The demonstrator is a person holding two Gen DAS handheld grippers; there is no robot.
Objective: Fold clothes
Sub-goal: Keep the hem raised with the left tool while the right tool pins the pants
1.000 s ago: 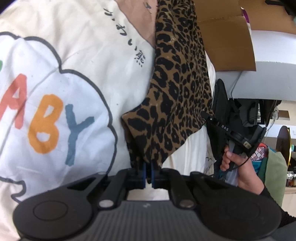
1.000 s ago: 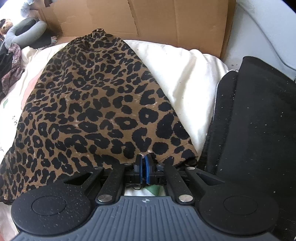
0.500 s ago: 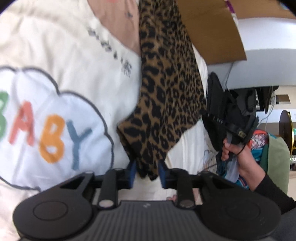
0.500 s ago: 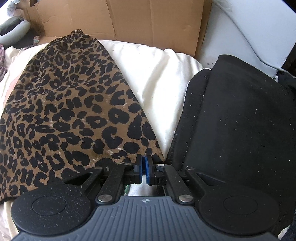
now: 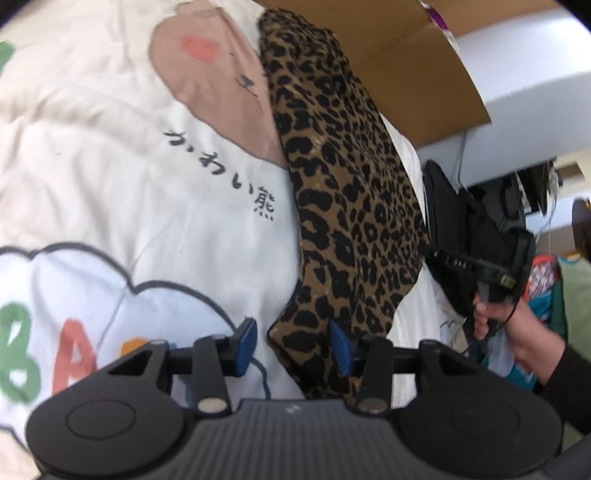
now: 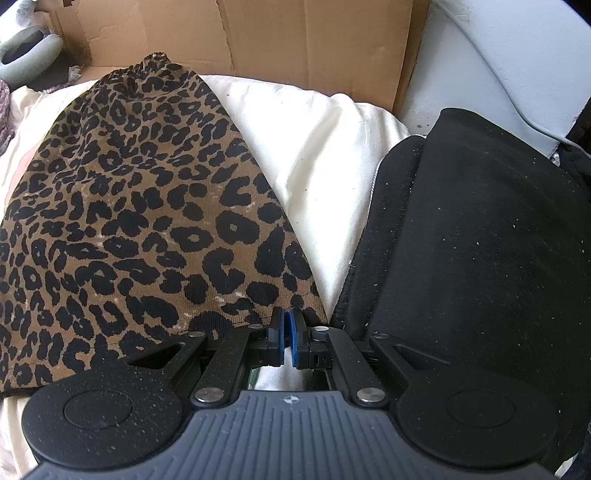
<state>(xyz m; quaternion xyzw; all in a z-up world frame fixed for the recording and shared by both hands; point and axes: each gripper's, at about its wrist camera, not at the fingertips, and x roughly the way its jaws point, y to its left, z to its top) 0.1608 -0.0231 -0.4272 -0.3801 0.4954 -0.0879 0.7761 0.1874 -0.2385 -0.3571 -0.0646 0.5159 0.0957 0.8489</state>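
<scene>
Bare cream quilt lies passable between the leopard-print garment and black cloth; a cardboard sheet walls the far side.

My left wrist camera looks forward and down along the left gripper, close over the printed bedcover, facing across toward the hand holding the other unit. My right wrist camera looks steeply down along the right gripper, very near the fabric. Both views share the leopard-print garment and the cardboard behind it.
</scene>
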